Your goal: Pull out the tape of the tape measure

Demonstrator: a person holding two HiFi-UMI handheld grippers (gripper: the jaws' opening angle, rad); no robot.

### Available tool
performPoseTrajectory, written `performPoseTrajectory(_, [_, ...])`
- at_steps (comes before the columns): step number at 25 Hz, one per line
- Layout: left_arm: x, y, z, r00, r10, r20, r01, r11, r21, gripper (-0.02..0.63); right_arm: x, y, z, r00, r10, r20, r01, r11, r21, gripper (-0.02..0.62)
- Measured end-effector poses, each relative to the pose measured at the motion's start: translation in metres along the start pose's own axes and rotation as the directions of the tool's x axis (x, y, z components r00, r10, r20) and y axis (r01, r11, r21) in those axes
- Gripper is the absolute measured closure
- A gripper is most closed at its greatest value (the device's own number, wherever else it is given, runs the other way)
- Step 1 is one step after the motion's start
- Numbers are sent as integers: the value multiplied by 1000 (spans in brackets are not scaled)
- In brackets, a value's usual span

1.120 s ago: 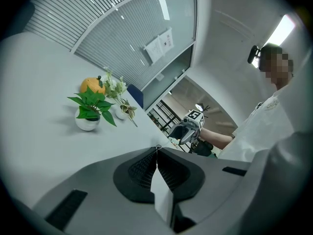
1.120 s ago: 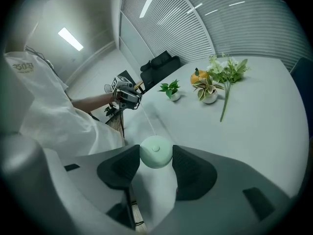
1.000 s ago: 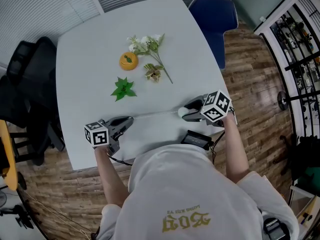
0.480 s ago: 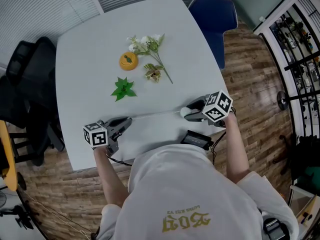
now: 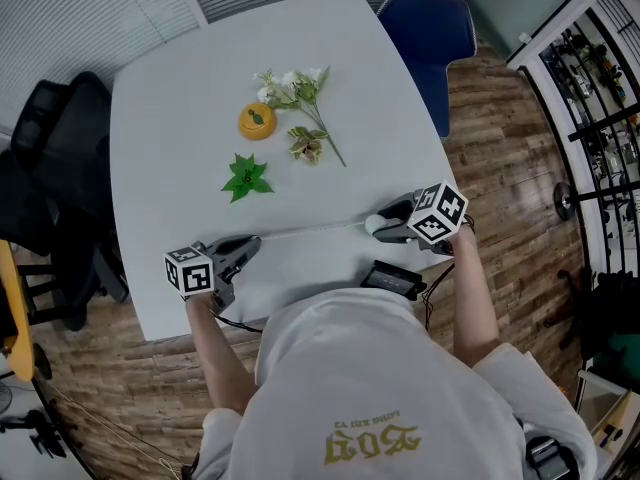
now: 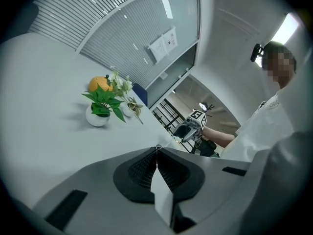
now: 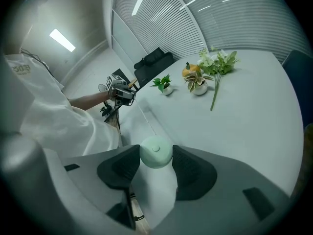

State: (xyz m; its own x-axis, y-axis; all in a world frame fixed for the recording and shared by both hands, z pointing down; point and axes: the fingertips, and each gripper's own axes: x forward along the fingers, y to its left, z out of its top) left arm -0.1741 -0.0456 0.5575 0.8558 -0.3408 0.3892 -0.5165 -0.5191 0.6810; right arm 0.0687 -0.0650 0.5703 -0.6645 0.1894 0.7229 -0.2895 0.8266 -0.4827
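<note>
In the head view, a white table (image 5: 180,88) is seen from above, with the person's two grippers held over its near edge. The left gripper (image 5: 245,246) is placed at the near left and the right gripper (image 5: 390,230) at the near right, well apart. A thin pale tape (image 5: 310,231) is stretched between them, just above the tabletop.

In the left gripper view, the jaws are seen pressed together on the end of the tape, a flat strip of which is pinched between the dark pads (image 6: 142,173). From there the tape is carried away as a fine line toward the other gripper.

In the right gripper view, a round pale green tape measure (image 7: 156,152) is clamped between the two pads (image 7: 120,169), which are kept fairly wide by its body and are touching it on both sides.

Farther out on the table, an orange object (image 5: 257,121), a flower sprig (image 5: 300,93), a small potted succulent (image 5: 305,145) and a green leafy plant (image 5: 246,178) are grouped near the middle. A blue chair (image 5: 425,28) is set at the far right corner, and a black device (image 5: 390,280) is lying at the near edge by the person's body.
</note>
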Motion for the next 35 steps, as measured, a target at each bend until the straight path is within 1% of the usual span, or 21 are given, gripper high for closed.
performPoseTrajectory(22, [-9, 19, -9, 999, 41, -10, -41, 998, -49, 597, 3, -14, -11, 999, 12, -35, -11, 999, 41, 371])
performPoseTrajectory(30, [-16, 25, -11, 998, 59, -4, -59, 996, -65, 598, 4, -20, -5, 998, 29, -50, -28, 999, 36, 371])
performPoseTrajectory(35, [-22, 29, -13, 997, 78, 1, -78, 994, -82, 597, 5, -23, -5, 997, 18, -69, -17, 1000, 21, 371])
